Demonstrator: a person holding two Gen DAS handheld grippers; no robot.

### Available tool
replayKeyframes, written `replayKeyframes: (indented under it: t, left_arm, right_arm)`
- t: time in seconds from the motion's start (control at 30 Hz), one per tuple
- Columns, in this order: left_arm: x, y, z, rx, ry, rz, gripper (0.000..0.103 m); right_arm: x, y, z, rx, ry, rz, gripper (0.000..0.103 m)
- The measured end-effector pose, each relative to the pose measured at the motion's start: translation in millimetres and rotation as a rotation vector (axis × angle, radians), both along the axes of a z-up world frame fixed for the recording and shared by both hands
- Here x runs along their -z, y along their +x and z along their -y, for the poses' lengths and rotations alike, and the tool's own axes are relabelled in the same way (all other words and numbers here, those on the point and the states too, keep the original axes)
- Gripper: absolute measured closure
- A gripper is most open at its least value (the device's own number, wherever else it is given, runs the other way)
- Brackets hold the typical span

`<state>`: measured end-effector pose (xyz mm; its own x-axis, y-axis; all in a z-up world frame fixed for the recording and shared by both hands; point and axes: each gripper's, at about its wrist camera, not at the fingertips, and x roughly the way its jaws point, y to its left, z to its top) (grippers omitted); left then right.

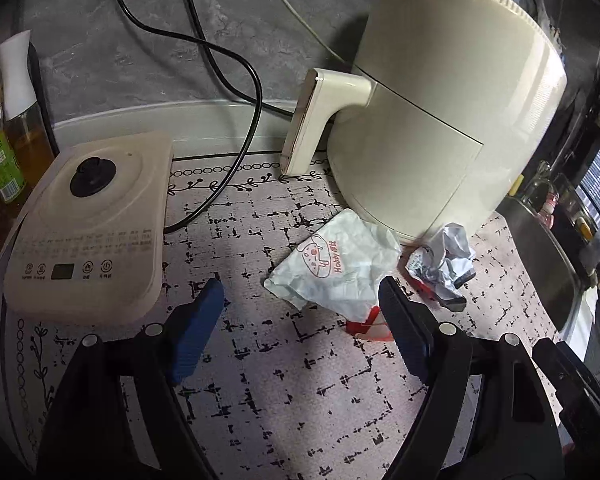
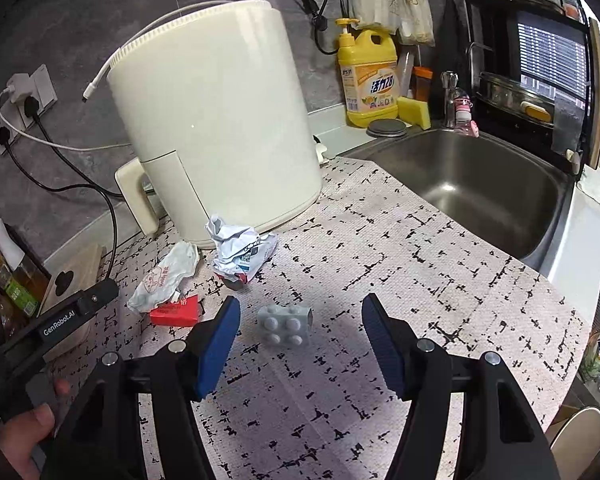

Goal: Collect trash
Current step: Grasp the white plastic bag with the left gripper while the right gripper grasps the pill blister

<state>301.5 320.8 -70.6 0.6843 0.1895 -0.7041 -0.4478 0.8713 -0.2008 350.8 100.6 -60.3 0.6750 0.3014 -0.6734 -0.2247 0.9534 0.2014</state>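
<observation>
1. White crumpled paper wrapper with a red print (image 1: 336, 264) lies at twelve o'clock past my left gripper (image 1: 300, 312), whose jaws stand apart and empty; a silver crushed foil packet (image 1: 444, 260) sits at two o'clock by the cream air fryer (image 1: 440, 100).
2. My right gripper (image 2: 296, 320) is likewise spread and empty, a grey studded toy brick (image 2: 286, 324) between its blue pads (image 2: 220, 344), untouched. At ten o'clock lies a red flat carton (image 2: 176, 312). Nothing looks collected yet, I judge.

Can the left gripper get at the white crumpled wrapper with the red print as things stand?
Probably yes. The left gripper is open with the white wrapper lying just ahead of its fingertips on the mat. Nothing lies between them; the air fryer stands behind it, not across the approach.
</observation>
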Motion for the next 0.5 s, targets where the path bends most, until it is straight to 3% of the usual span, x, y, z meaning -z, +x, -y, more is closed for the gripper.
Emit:
replayKeyframes:
  t: [0.5]
  left_arm:
    - [45,50,-16,0.0,0.002,-0.14,0.026]
  right_arm:
    - [32,30,-36,-0.068,-0.064,-0.07,0.041]
